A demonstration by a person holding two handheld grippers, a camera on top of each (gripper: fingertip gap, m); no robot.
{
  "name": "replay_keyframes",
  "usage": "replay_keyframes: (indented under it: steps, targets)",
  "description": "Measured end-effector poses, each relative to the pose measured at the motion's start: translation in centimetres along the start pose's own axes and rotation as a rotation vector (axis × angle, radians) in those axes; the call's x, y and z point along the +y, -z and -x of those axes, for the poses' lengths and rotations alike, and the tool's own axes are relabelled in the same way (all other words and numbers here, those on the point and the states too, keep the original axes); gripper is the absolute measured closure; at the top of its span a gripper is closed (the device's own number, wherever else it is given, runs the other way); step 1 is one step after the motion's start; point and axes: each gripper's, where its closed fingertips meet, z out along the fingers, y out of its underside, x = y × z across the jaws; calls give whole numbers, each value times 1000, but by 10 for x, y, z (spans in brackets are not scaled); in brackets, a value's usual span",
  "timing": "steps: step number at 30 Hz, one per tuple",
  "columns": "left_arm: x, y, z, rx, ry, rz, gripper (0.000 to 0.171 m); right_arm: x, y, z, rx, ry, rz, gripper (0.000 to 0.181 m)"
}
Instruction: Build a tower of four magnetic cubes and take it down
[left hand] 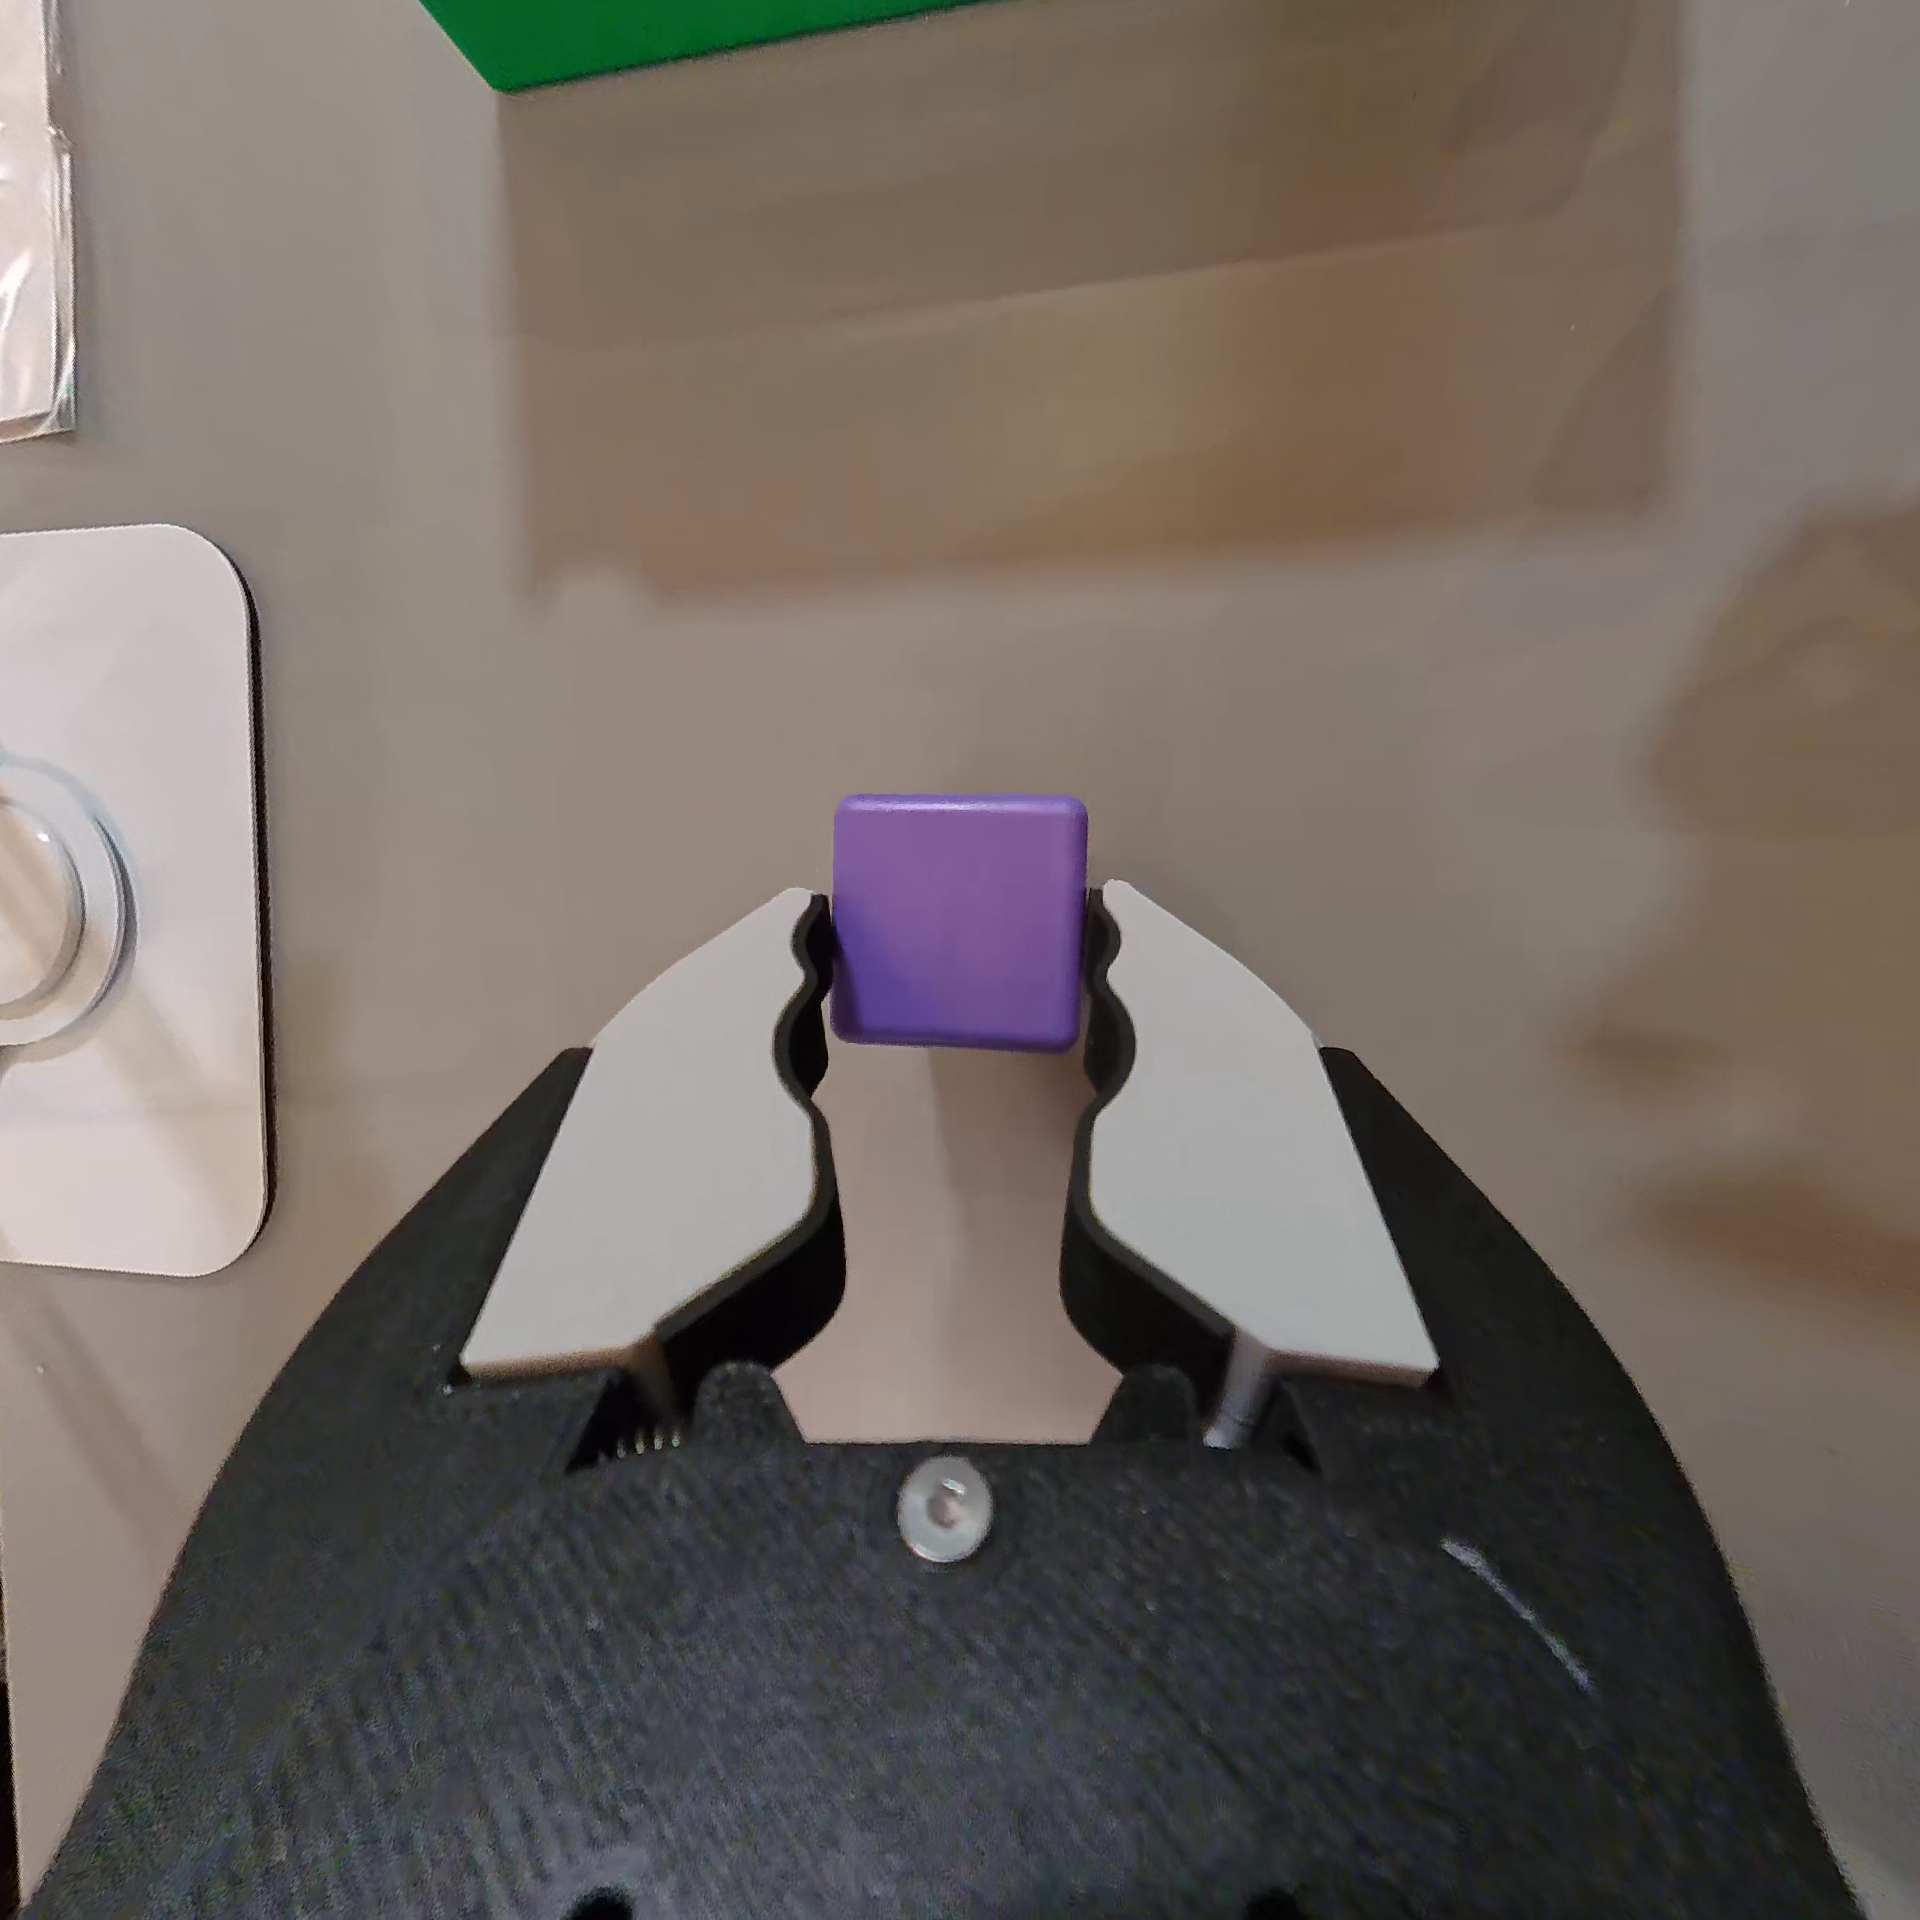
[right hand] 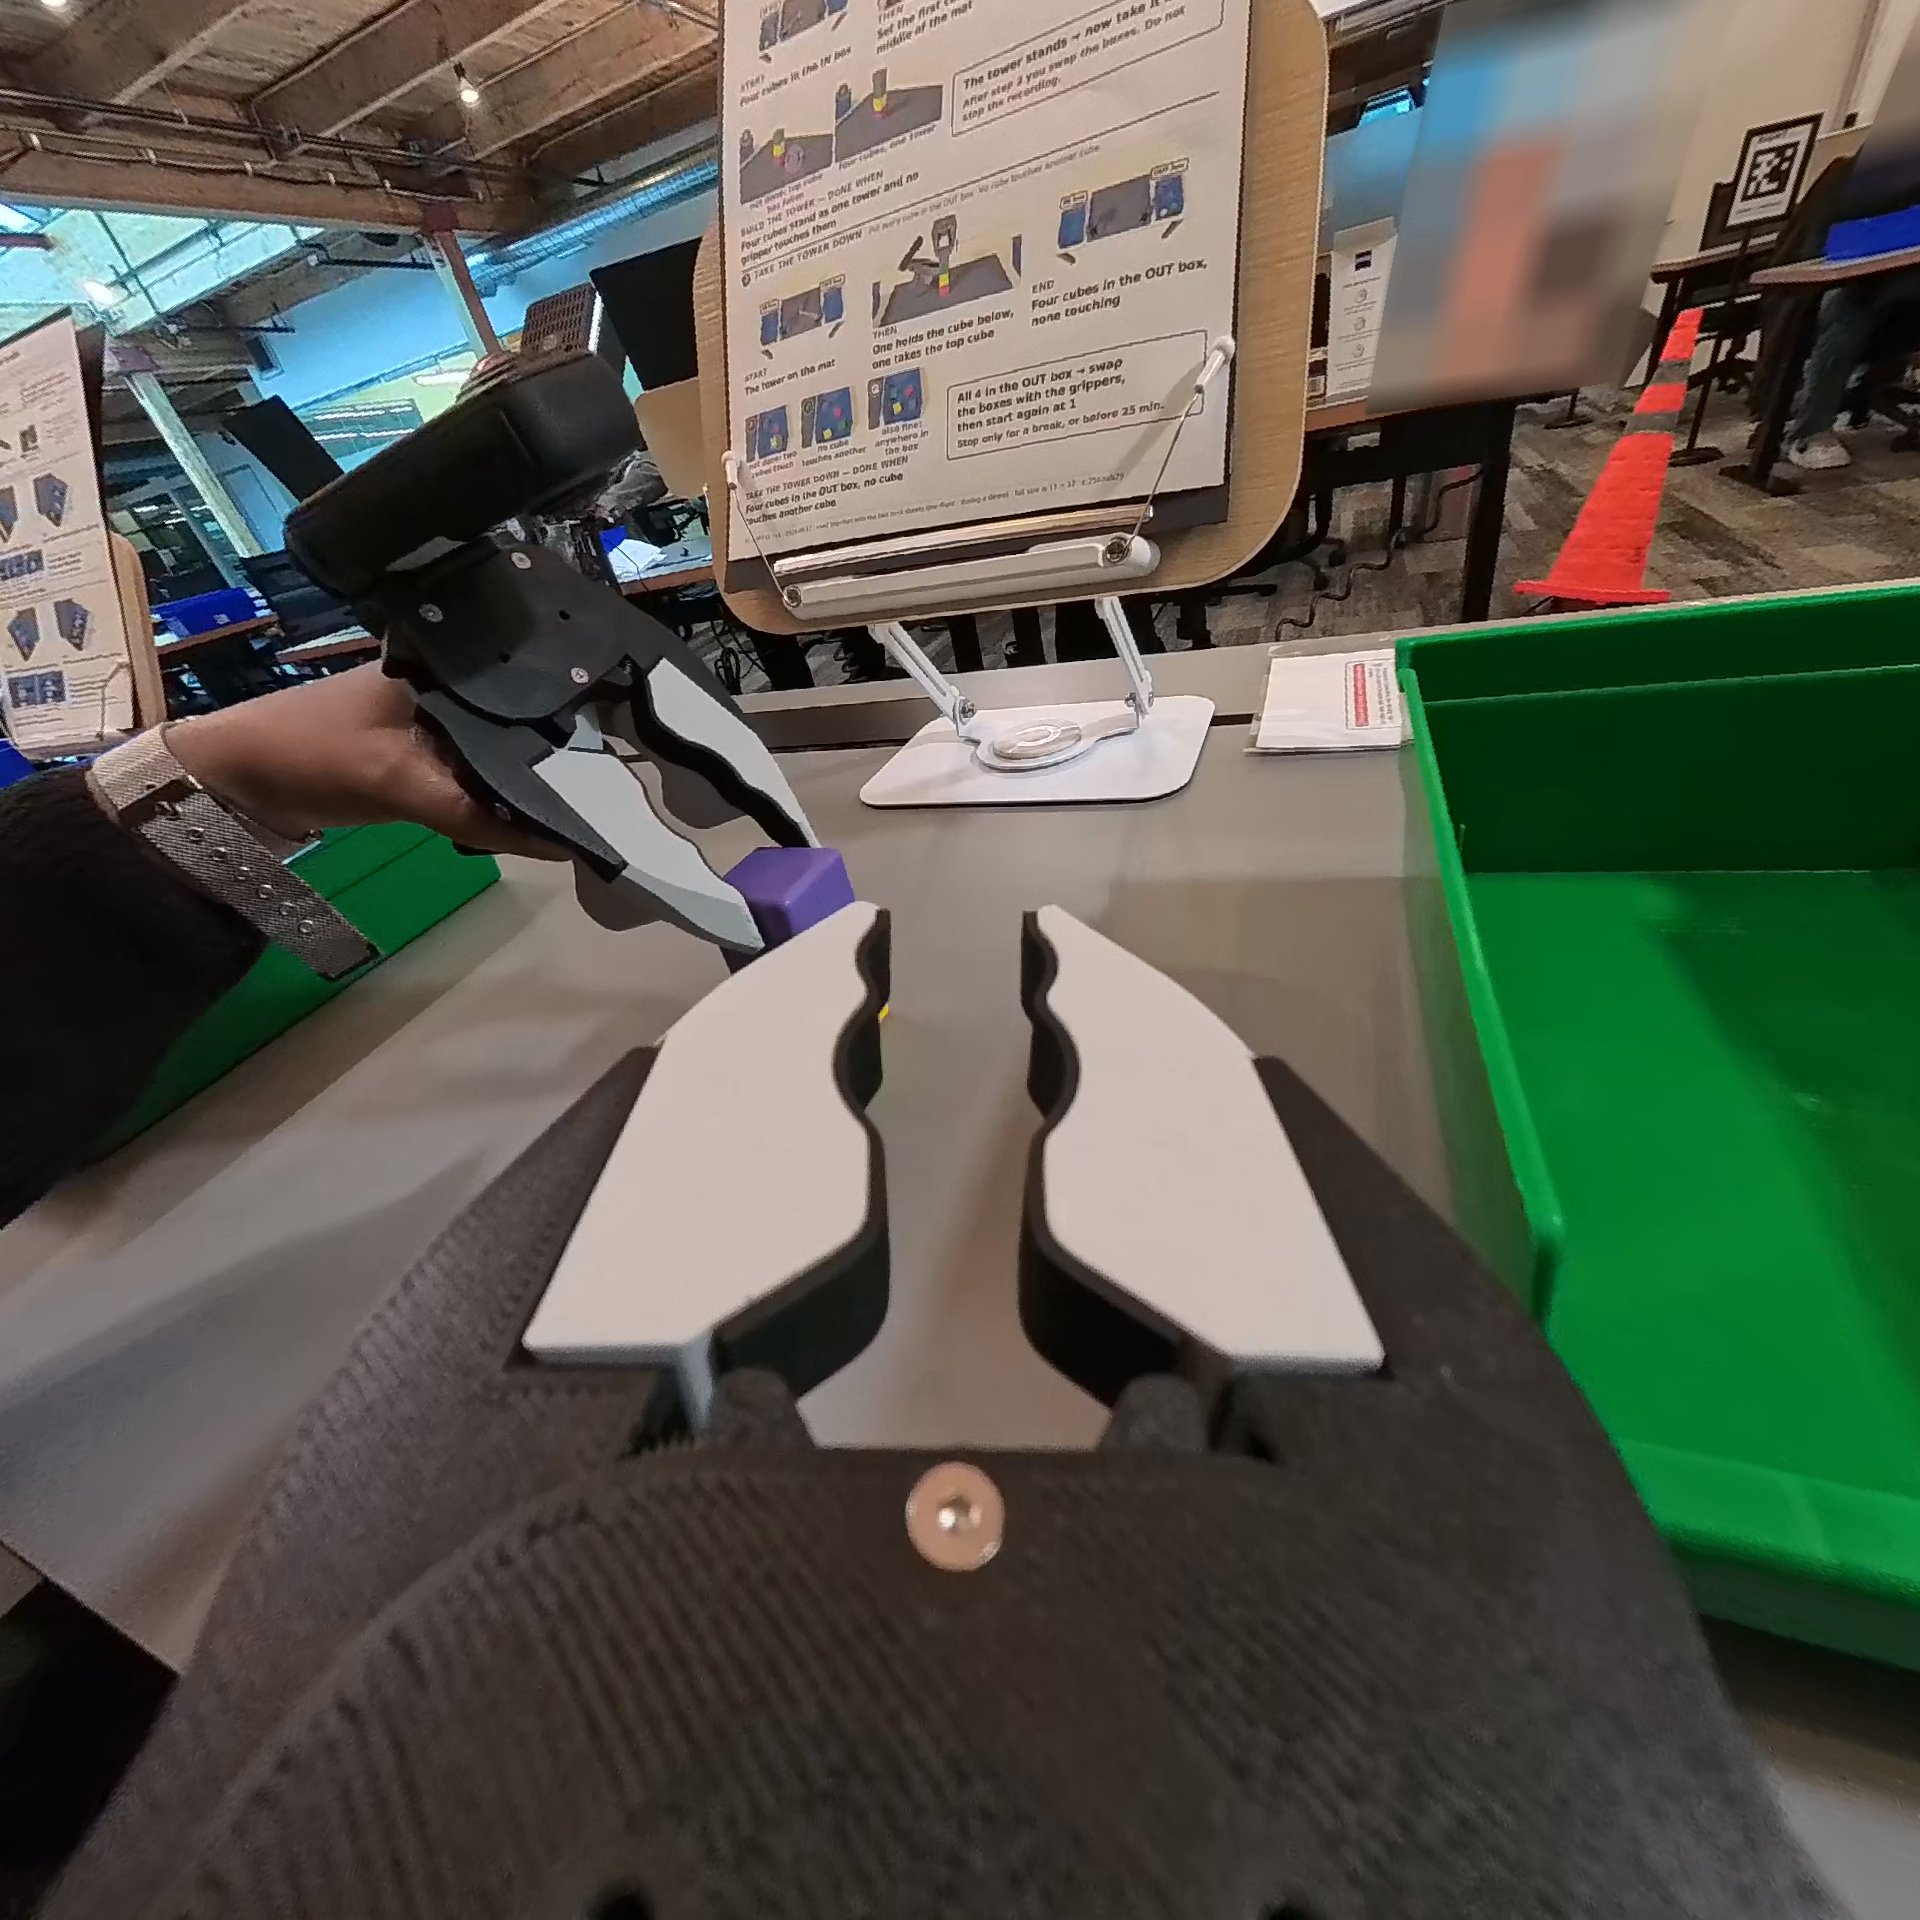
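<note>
My left gripper (left hand: 958, 906) is shut on a purple cube (left hand: 956, 925), gripping it by two opposite sides at the fingertips, over the grey table (left hand: 1143, 675). In the right wrist view a hand holds the left gripper (right hand: 774, 914) tilted down, with the purple cube (right hand: 795, 883) low over the table. My right gripper (right hand: 956, 925) is open and empty, just right of and in front of the cube. A yellow sliver (right hand: 883, 1013) shows at its left finger's inner edge; I cannot tell what it is.
A green bin (right hand: 1475, 935) stands close on the right. Another green bin (right hand: 343, 914) is at the left, behind the hand. A stand with an instruction sheet has its white base (right hand: 1039, 769) at the table's back, also seen in the left wrist view (left hand: 156, 935). A bin corner (left hand: 623, 42) is ahead. Spacing between my two grippers at the tips: around 20 cm.
</note>
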Motion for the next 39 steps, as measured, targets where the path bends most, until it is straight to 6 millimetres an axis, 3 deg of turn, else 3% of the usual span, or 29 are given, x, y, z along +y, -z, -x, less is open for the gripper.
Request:
replay_keyframes:
  steps: [17,24,28,32,36,39]
  targets:
    - [4,4,-10,40,43,30,124,1,0,-2,0,-23,6,157]
    - [-5,20,-9,59,76,-56,97,1,0,-3,-1,-35,7,157]
    - [-16,67,21,-55,155,-210,97,1,0,-3,-3,-50,7,157]
    - [-12,149,79,-309,367,-480,92,2,0,-4,-11,-79,15,157]
    - [34,229,117,-564,622,-656,96,1,-4,1,-29,-55,11,157]
    - [85,266,127,-691,787,-693,100,-3,-10,10,-30,44,-9,160]
